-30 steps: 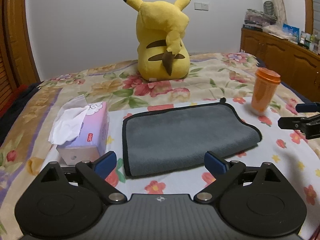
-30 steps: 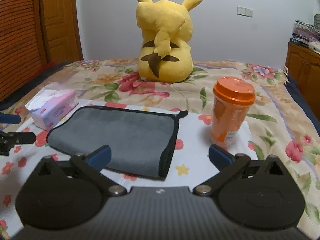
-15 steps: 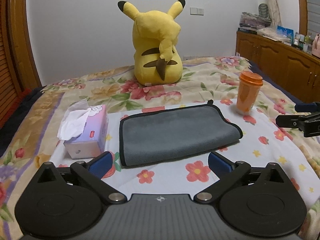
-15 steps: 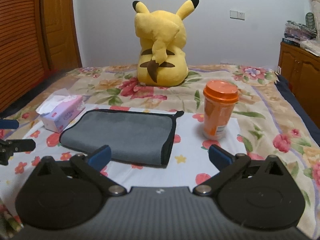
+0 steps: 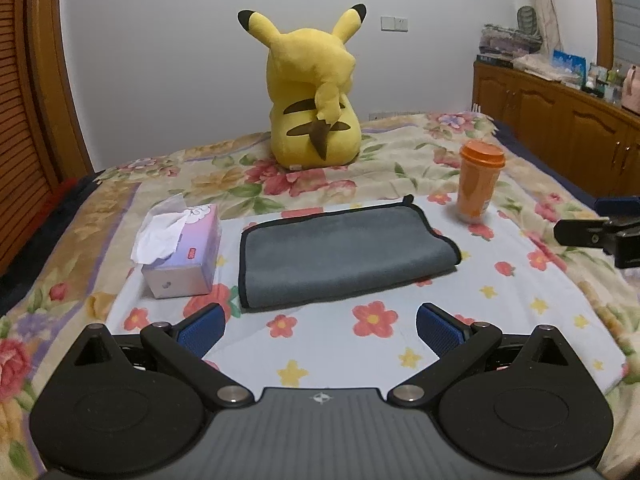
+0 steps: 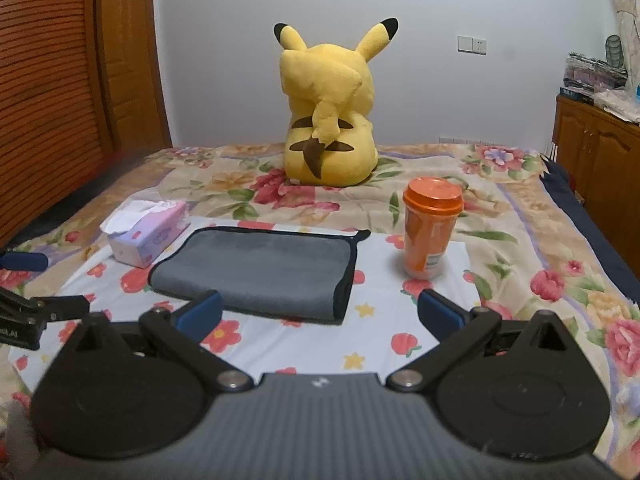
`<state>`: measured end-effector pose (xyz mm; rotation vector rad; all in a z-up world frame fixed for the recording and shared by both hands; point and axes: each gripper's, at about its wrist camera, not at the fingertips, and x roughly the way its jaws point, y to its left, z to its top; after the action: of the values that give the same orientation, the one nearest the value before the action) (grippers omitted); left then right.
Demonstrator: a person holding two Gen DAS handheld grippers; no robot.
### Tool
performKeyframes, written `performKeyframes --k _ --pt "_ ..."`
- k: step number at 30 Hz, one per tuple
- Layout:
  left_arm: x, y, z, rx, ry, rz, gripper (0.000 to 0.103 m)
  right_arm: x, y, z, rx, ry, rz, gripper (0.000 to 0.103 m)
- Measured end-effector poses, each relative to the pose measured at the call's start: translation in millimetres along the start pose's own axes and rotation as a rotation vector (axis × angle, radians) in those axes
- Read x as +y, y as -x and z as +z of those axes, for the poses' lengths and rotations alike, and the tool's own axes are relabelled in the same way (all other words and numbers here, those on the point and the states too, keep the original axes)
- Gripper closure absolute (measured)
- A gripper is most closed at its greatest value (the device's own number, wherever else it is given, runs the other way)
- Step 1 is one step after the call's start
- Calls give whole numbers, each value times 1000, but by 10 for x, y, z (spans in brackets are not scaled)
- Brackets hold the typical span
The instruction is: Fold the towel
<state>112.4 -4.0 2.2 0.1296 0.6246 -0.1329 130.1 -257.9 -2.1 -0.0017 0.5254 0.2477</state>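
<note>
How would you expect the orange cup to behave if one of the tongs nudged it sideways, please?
The orange cup is tall and narrow and stands on soft bedding, so it would probably tip rather than slide. Its round body would likely roll once down. The lid appears to be on, so spilling seems less likely; how full it is cannot be told.

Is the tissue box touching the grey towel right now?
Apart. The left wrist view shows floral sheet between the tissue box and the towel.

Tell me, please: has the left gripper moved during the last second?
Yes. The left gripper has pulled back from the towel: a second ago its fingertips overlapped the towel's near edge, and now bare sheet shows between them, and the towel looks smaller.
</note>
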Motion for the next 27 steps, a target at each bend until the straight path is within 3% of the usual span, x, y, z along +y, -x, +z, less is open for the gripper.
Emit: performKeyframes --k 27 --pt "-292 472 -559 36 39 -31 0 282 562 -420 -2 -24 27 0"
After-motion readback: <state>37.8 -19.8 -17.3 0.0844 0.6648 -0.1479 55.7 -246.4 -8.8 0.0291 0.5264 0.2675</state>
